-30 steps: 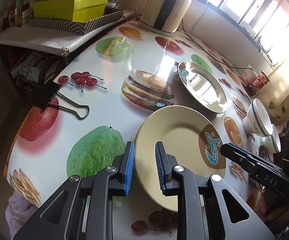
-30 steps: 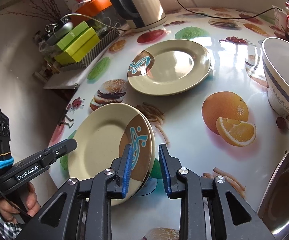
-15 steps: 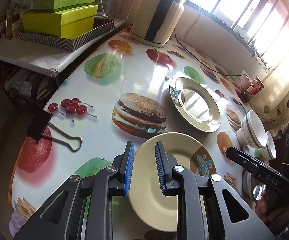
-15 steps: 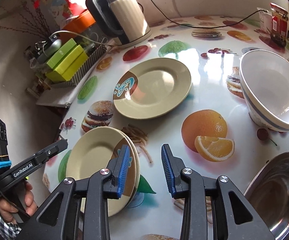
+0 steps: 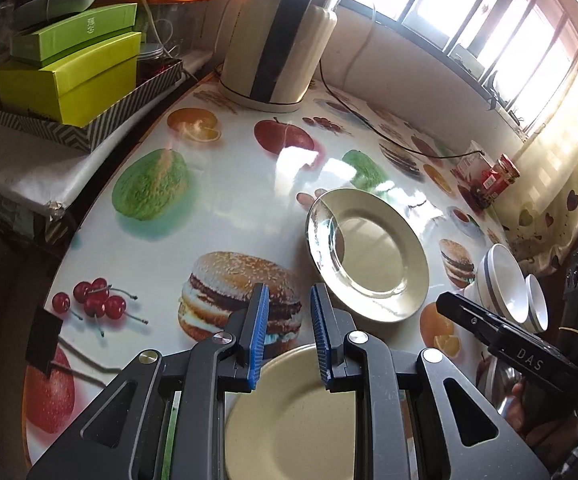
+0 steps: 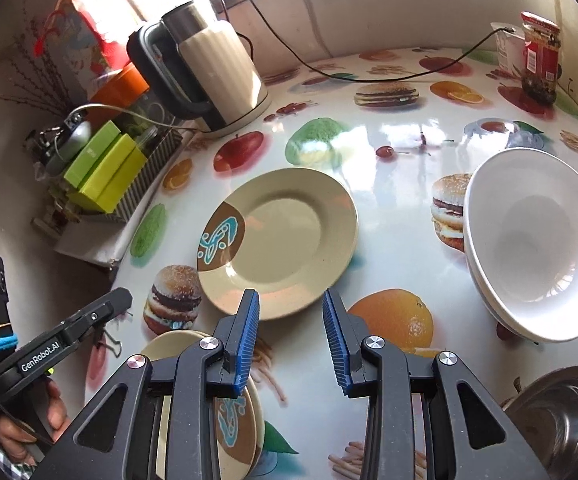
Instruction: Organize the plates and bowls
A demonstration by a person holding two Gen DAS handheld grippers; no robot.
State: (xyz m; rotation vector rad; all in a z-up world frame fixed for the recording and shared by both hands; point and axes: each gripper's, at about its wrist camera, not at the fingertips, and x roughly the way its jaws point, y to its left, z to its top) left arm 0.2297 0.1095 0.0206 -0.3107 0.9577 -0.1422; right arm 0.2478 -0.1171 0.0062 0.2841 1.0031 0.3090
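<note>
Basically a fruit-n-burger print table (image 6: 401,136) w/ dishes spread over it. Going L to R in the right wrist view: far left, green boxes (image 6: 101,168) in a striped tray off the table edge, then the kettle (image 6: 209,68) at the far left of the table w/ its cord running right along the wall. Near left, the left gripper (image 6: 123,300) held in a hand (image 6: 21,420), nothing btwn its tips, slightly parted. Below it, at the near edge, a stack of beige plates (image 6: 245,412) w/ brown-blue motif, partly hidden behind the right gripper's left finger. Centre: single beige plate (image 6: 285,236) flat on the table, same motif on its left side, just beyond the right gripper (image 6: 291,336). Right gripper jaws spread apart, empty; the gap frames bare table and the near rim of that plate, no contact. Right of centre: stacked white bowls (image 6: 533,244), tilted toward the cam. Far right: red-label jar (image 6: 539,60) by the wall. Near right corner: steel bowl (image 6: 561,412), partly cut off.

Left wrist view: left gripper (image 5: 289,330) jaws a bit apart, pinching nothing, hovering over the near stack's top plate (image 5: 293,412). Single plate (image 5: 369,252) sits far-right of it, glare-shiny. Binder clip (image 5: 45,340) at near left.
</note>
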